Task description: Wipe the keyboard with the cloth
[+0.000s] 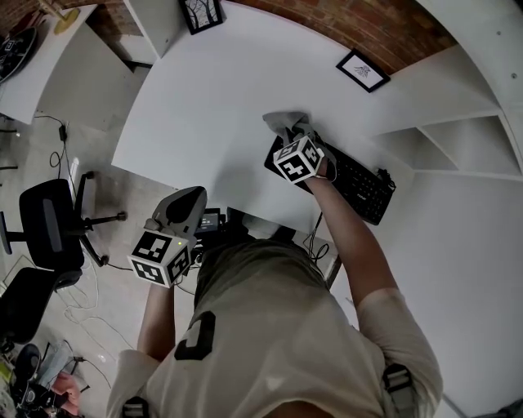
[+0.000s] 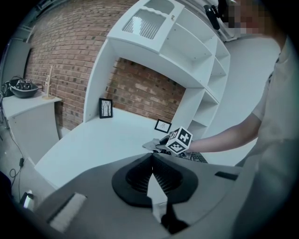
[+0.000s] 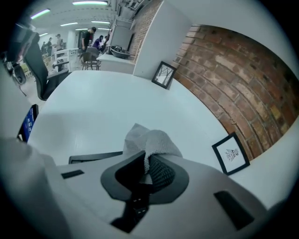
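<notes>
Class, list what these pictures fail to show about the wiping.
1. Keyboard: head view, one end hidden by the right gripper.
2. Cloth: right gripper view, its contact with the keyboard hidden by the gripper's body.
3. Key legends: all views, too small.

The keyboard (image 1: 359, 186) lies on the desk (image 1: 204, 98) along its near edge, toward the right corner. At the keyboard's left end sits the cloth (image 1: 285, 124), caught in the right tool (image 3: 147, 161). Behind the keyboard, a small picture frame (image 1: 362, 70) stands at the back edge. A second frame (image 1: 202, 14) stands at the back left corner. The left tool (image 2: 152, 163) hangs at the near edge, well left of the keyboard.
</notes>
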Tool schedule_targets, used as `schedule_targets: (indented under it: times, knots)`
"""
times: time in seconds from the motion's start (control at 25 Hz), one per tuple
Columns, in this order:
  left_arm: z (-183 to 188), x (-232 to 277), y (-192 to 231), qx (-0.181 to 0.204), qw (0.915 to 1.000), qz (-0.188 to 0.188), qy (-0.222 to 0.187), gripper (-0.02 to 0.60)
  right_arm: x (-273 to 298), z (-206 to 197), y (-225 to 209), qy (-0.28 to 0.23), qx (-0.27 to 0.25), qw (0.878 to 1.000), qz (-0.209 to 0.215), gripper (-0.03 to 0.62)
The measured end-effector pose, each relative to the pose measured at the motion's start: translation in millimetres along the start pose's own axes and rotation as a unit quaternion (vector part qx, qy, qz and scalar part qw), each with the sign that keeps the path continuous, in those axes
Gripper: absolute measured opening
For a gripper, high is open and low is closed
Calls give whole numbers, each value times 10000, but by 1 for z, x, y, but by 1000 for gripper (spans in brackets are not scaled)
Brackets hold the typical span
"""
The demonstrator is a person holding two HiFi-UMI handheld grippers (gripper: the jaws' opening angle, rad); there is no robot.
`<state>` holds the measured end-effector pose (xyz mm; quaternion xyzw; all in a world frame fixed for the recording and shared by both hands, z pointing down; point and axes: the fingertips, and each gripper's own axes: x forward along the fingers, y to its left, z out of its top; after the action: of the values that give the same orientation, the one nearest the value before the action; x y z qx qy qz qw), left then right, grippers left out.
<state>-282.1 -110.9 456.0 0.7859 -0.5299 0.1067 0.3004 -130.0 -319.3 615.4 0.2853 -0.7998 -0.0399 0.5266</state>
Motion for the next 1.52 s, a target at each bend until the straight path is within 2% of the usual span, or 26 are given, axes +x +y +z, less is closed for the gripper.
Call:
schedule_targets:
  times: [0.2,0.92,1.52]
  knots:
    - [3,7,-12,72,9998,-161,19,5,-5,-13,-3,54,-50,9999,-99,14]
    - [11,31,-61,517,9969,-556,206,3,-25,-64,-21,80,288,9991,-286,14]
    - [6,43,-112,773,9938,-743,296,5,-43,-120,-38,224,462,9981,-353,14]
